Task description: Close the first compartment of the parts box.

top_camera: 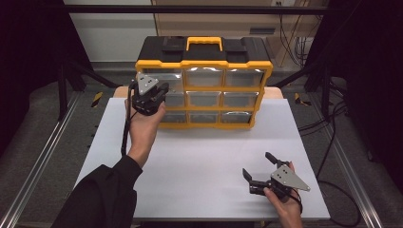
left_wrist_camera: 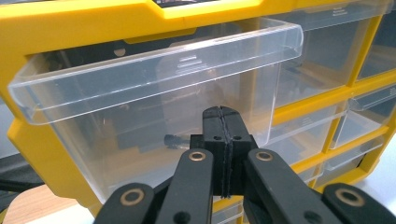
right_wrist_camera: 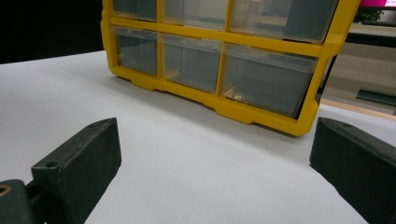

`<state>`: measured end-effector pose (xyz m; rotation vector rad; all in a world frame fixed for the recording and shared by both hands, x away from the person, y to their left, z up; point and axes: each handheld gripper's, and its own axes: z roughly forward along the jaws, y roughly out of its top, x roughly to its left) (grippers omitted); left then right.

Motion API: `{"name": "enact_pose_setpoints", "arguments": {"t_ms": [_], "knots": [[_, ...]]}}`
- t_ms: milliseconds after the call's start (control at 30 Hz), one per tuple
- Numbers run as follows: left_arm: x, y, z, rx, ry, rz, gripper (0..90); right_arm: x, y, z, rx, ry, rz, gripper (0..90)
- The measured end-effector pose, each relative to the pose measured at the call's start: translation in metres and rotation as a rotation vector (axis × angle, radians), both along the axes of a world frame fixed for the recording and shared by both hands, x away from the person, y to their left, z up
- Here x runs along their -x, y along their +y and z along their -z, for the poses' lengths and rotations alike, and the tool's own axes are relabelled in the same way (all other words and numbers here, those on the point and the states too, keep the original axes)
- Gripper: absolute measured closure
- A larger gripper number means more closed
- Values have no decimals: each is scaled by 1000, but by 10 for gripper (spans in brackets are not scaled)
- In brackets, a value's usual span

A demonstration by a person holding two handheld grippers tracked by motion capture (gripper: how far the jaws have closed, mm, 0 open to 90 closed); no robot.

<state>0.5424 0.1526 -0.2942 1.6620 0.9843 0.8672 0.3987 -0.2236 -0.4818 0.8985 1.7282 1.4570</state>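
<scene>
Just ahead of the closed, empty left gripper (left_wrist_camera: 223,112) juts the clear drawer (left_wrist_camera: 154,79); right gripper (top_camera: 259,167) gapes wide.

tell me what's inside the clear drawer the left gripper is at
Through the clear drawer front, a small dark item lies near the bottom, too blurred to identify. The shut left gripper covers part of the drawer's lower middle, so anything there is hidden.
</scene>
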Motion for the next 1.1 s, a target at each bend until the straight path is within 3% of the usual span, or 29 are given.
{"name": "enact_pose_setpoints", "arguments": {"t_ms": [1100], "knots": [[-14, 4, 2, 14, 7, -27, 894, -1, -1, 1, 4, 8, 1, 22]]}}
